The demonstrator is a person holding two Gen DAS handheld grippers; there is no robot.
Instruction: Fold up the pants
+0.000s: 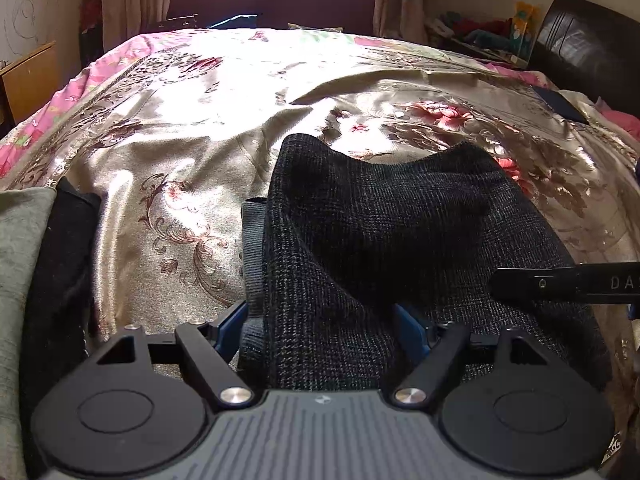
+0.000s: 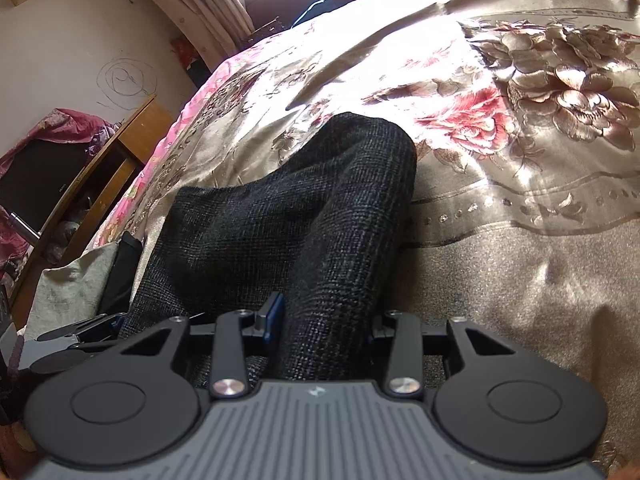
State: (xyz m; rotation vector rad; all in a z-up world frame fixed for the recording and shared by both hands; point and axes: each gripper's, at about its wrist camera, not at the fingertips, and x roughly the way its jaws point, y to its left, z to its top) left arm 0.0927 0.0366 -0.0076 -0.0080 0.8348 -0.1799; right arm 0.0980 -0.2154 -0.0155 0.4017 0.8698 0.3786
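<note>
Dark grey checked pants (image 1: 380,216) lie on a shiny floral bedspread (image 1: 180,152), bunched toward me. My left gripper (image 1: 324,324) has its blue pads on either side of the near edge of the pants, where a ribbed waistband (image 1: 253,248) shows, and grips the cloth. My right gripper (image 2: 324,320) is shut on a raised fold of the same pants (image 2: 320,208). In the left wrist view the right gripper's black body (image 1: 560,282) reaches in from the right over the pants. In the right wrist view the left gripper (image 2: 80,332) shows at the left edge.
A grey-green cloth (image 1: 20,264) and a black garment (image 1: 60,264) lie at the bed's left side. A dark flat object (image 1: 560,105) lies at far right. A wooden cabinet (image 2: 100,184) stands left of the bed. Curtains and a window are behind.
</note>
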